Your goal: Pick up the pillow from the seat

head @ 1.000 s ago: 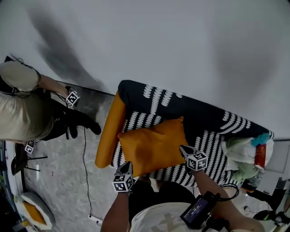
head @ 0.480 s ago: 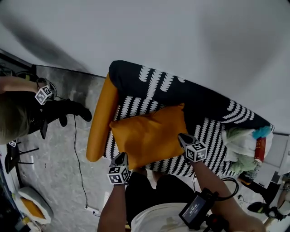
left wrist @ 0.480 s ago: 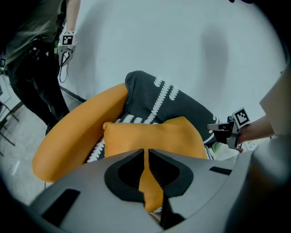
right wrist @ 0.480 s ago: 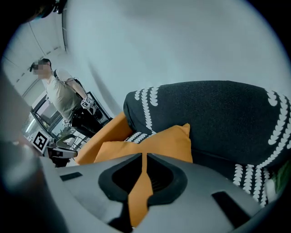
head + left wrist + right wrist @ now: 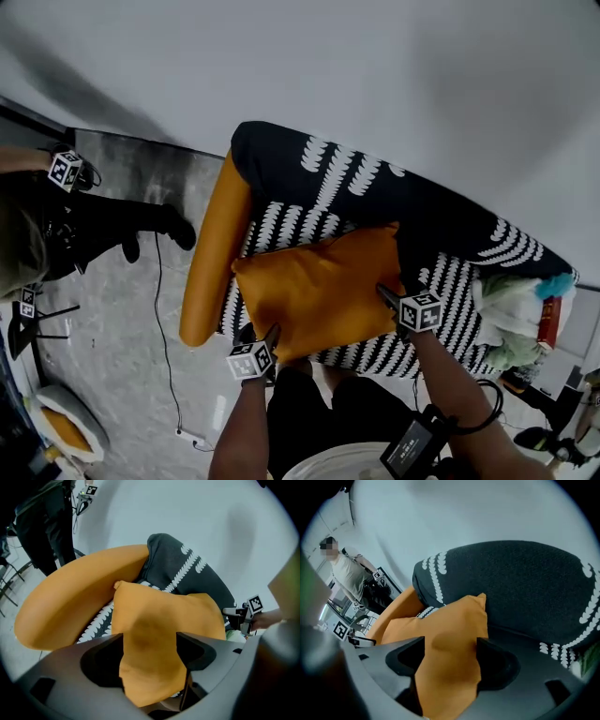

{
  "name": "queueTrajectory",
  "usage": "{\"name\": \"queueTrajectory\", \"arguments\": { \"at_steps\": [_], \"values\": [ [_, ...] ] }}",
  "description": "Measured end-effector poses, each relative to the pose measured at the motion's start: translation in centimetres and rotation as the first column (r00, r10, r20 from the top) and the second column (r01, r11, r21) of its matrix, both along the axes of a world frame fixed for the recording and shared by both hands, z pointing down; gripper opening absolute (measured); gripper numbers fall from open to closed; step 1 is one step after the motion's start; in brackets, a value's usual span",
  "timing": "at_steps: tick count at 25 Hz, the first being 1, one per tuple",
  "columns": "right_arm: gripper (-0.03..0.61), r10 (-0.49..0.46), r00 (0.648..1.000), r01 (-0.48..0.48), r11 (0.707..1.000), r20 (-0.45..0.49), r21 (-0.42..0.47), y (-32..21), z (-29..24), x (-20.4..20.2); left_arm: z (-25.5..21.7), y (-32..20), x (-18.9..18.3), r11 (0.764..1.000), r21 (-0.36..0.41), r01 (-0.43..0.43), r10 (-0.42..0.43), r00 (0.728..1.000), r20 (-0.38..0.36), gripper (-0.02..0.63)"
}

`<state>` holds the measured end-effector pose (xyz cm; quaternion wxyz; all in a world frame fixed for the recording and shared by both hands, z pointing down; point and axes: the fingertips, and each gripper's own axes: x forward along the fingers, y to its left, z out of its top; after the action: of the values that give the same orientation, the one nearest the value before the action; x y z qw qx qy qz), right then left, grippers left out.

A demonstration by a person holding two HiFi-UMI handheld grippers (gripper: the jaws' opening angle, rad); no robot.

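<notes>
**Head view.** The orange pillow point(image 5: 319, 291) lies on the seat point(image 5: 445, 295) of a small sofa covered in black-and-white patterned fabric. It rests in the middle of the frame, with its far edge against the dark backrest point(image 5: 375, 202). An orange bolster point(image 5: 211, 262) runs along the sofa's left end, and a heap of pale and green cloth point(image 5: 511, 319) sits at the right end. The left gripper point(image 5: 261, 335) is at the pillow's near lower-left corner. The right gripper point(image 5: 386, 295) is at the pillow's lower-right edge. Both marker cubes are turned toward the camera. A second person point(image 5: 56, 225) stands on the grey floor point(image 5: 122, 347) at the left edge of the frame, and a thin cable point(image 5: 164, 328) trails nearby.

**Left gripper view.** The fingers point(image 5: 101, 660) stand wide apart and are opening. A corner of the pillow fills the gap between them and hangs down at the bottom centre of the frame. I cannot tell whether it is pinched. The bolster curves across the left side. The backrest rises at upper centre, and the right gripper shows small at the right edge.

**Right gripper view.** These fingers point(image 5: 497, 663) are also spread wide and opening. The pillow's edge runs down between them at lower centre and touches both inner faces. The dark backrest fills the right half of the frame, and the other person stands at upper left.
</notes>
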<state>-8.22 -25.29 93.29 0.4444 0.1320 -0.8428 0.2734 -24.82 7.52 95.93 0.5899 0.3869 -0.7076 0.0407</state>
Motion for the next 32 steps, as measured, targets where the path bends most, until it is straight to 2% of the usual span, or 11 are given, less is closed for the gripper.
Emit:
{"name": "queueTrajectory", "arguments": {
  "at_steps": [3,6,8,12,16,22,32],
  "values": [
    [0.334,-0.065,0.996,0.064,0.998,-0.063,-0.01,0.4,1.6,0.2,1.8,-0.8,1.0,0.997,-0.041,-0.059,0.058,0.998,-0.032,0.354],
    [0.296,-0.111,0.987,0.109,0.994,-0.112,-0.019,0.8,2.5,0.1,3.9,-1.2,1.9,0.997,-0.053,-0.058,0.054,0.996,-0.067,0.337],
    [0.259,-0.147,0.981,0.145,0.989,-0.123,-0.025,1.3,2.7,0.0,4.5,-1.3,2.0,0.997,-0.056,-0.052,0.047,0.996,-0.077,0.278],
    [0.163,-0.186,0.979,0.186,0.982,-0.082,-0.013,1.5,2.5,0.1,4.0,-2.1,2.0,0.997,-0.056,-0.059,0.054,0.995,-0.082,0.114],
    [0.091,-0.165,0.986,0.165,0.986,0.006,-0.012,1.8,0.9,0.6,2.9,-2.1,2.3,0.998,-0.031,-0.062,0.059,0.995,-0.076,0.035],
    [0.037,-0.181,0.983,0.181,0.983,0.022,-0.015,2.8,-1.3,1.6,-0.3,-1.6,2.8,0.997,0.001,-0.078,0.078,0.997,-0.029,0.017],
    [0.028,-0.14,0.983,0.144,0.989,0.116,-0.026,4.1,-6.0,2.0,-7.5,-0.8,1.6,0.991,0.027,-0.127,0.125,0.989,0.074,0.015]
  ]
}}
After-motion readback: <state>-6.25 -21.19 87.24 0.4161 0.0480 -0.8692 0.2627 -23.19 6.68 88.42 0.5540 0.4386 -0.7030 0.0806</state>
